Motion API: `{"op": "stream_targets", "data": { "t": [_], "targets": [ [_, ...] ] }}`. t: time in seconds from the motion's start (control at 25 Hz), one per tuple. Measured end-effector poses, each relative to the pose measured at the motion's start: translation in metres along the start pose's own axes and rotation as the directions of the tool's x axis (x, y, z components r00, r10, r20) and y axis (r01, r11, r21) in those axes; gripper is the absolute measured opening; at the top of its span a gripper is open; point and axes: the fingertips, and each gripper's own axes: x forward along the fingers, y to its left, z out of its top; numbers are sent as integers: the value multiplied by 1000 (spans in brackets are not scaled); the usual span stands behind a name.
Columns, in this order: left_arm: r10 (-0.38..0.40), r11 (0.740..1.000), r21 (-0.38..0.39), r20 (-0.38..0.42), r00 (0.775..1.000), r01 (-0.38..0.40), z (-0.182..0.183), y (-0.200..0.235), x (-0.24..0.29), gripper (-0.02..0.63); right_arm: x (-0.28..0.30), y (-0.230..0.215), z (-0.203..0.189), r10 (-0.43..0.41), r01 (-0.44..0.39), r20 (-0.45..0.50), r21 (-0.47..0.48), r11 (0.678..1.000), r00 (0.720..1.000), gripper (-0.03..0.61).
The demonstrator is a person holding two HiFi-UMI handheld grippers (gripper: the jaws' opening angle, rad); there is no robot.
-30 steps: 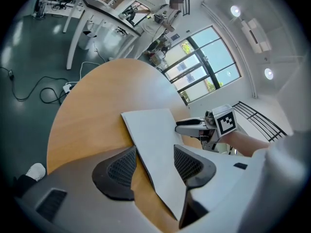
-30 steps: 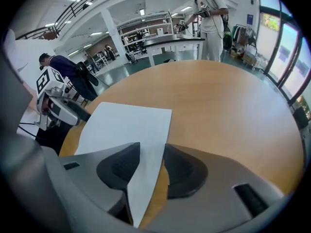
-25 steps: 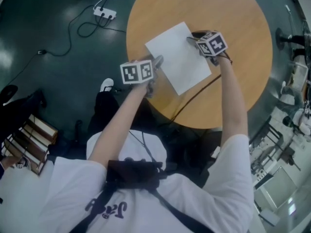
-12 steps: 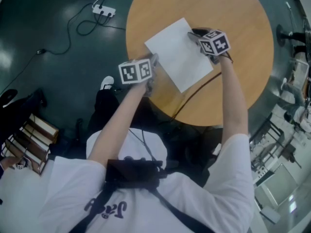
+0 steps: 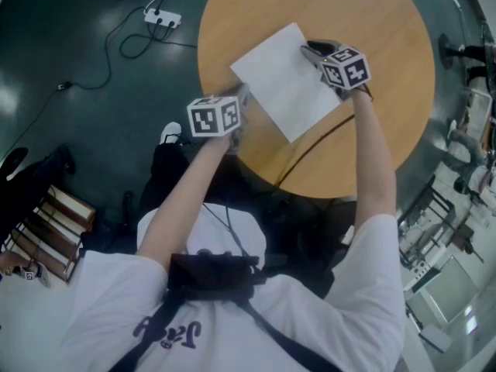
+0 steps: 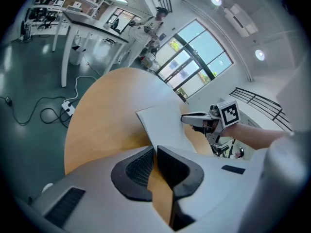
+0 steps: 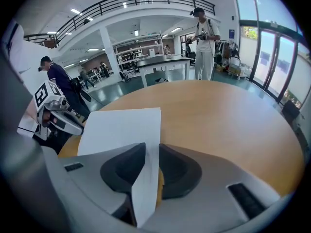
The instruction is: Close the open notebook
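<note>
Large hall, dark green floor [image 5: 70, 99], power strip [image 5: 161, 18] with loose cables. Round wooden table [image 5: 387, 130], bare except for the notebook [image 5: 283, 80].

Change noted: the left gripper [image 5: 245, 94], seen with its jaws spread a second ago, has been brought nearly together. Its jaws are closing on the notebook's corner nearest the table's left edge, and the pads appear to meet on the paper. The right gripper [image 5: 311, 50] has been kept at the opposite edge, toward the table's centre. Its jaws are closing too, and a strip of white page is seen running up between the pads, apparently pinched.

Meaning for the task: a grip is judged to be just taken on both sides, and the folding over has not been started. In the head view the page lies as flat as before.

Notebook: set askew on the table's left half, one corner close to the left edge. Plain white, blank, thin. No spine, crease or cover can be made out, so it reads as a single sheet.
</note>
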Motion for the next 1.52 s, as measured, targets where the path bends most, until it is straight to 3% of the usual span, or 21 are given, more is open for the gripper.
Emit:
{"op": "stream_targets", "data": {
  "t": [0.28, 0.44, 0.64, 0.92, 1.12, 1.32, 1.52],
  "targets": [
    [-22, 975, 219, 6, 1000, 20, 6, -16, -7, 35, -20, -1, 2, -44, 45, 72, -15, 999, 996, 110],
    [-33, 960, 278, 9, 999, 29, 7, -19, -12, 31, -31, 3, 6, -86, 91, 131, -30, 995, 988, 106],
    [-30, 913, 408, 20, 999, 20, 8, -26, -19, 28, -42, 7, 2, -114, 120, 168, -21, 993, 979, 91],
    [-38, 794, 607, 47, 998, 1, 4, -46, -26, 25, -56, 6, -10, -161, 151, 248, 59, 987, 955, 75],
    [-63, 708, 706, 44, 997, 14, -2, -61, -28, 25, -66, 5, -22, -186, 145, 314, 150, 978, 931, 72],
    [-83, 591, 806, 19, 996, 34, -12, -70, -29, 25, -71, 7, -32, -209, 140, 357, 210, 968, 910, 61],
    [-89, 535, 843, -6, 996, 53, -29, -62, -29, 25, -65, 17, -43, -225, 146, 365, 232, 962, 903, 61]
  ]
}}
